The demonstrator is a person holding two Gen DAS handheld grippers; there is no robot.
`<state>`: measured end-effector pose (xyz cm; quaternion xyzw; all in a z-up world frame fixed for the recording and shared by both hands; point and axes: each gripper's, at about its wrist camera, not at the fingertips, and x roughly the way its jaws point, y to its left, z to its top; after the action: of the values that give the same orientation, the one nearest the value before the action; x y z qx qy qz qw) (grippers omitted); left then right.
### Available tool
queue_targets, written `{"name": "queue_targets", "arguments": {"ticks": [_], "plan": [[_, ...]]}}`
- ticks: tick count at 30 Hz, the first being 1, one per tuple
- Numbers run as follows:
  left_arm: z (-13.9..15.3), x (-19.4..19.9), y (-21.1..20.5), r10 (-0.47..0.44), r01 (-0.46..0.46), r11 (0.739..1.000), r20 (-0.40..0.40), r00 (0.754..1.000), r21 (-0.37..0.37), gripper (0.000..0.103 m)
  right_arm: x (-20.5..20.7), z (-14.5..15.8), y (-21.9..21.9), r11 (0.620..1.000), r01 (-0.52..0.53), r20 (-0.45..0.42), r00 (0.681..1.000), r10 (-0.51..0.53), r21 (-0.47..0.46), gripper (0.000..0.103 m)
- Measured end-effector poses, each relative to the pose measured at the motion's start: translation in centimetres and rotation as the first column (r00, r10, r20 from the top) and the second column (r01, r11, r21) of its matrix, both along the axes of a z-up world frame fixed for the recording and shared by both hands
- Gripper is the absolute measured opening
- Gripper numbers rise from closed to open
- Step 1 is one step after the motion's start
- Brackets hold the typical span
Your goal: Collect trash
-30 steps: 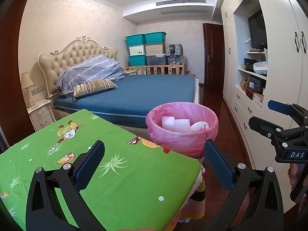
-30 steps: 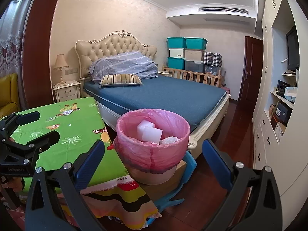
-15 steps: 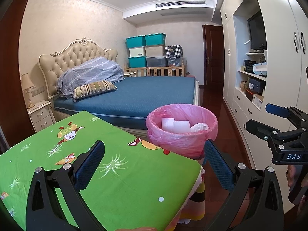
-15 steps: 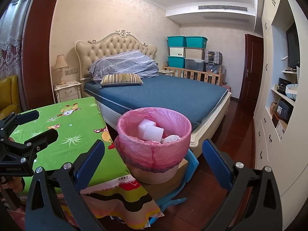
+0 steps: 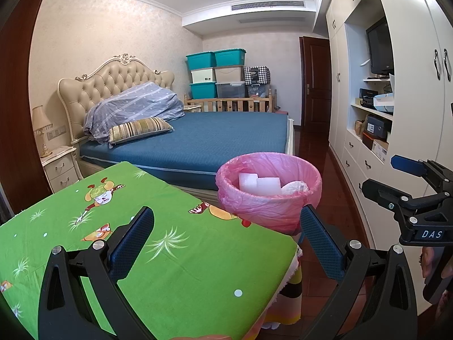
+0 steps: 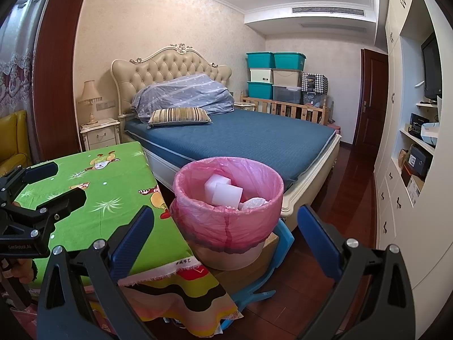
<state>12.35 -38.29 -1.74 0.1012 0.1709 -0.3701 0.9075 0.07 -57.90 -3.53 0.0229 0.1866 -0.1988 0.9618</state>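
A bin lined with a pink bag (image 5: 269,195) (image 6: 228,212) stands just past the table's far right corner, on a cardboard box atop a blue stool. Inside lie two white foam blocks (image 5: 259,182) (image 6: 223,192) and a crumpled clear wrapper (image 5: 294,187) (image 6: 254,203). My left gripper (image 5: 226,240) hovers open over the green cloth, empty. My right gripper (image 6: 226,239) is open in front of the bin, empty; it also shows at the right of the left wrist view (image 5: 396,181). The left gripper (image 6: 51,184) appears at the left of the right wrist view.
A table with a green cartoon cloth (image 5: 175,255) (image 6: 93,192) fills the near left. A blue bed (image 5: 215,138) lies behind the bin. White cabinets (image 5: 368,147) line the right wall, with dark wood floor (image 6: 354,198) between. A nightstand (image 5: 61,167) stands far left.
Both views have drifted only slightly; the bin sits marginally lower in the left wrist view. Both grippers stay open and empty.
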Motion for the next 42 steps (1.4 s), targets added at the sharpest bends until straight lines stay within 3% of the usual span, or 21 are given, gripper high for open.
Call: {"name": "queue_targets", "arguments": {"ticks": [42], "plan": [[-0.66, 0.02, 0.00, -0.001, 0.001, 1.000, -0.001, 1.000, 0.005, 0.097, 0.10, -0.20, 0.07, 1.000, -0.002, -0.001, 1.000, 0.002, 0.008, 0.098]]}}
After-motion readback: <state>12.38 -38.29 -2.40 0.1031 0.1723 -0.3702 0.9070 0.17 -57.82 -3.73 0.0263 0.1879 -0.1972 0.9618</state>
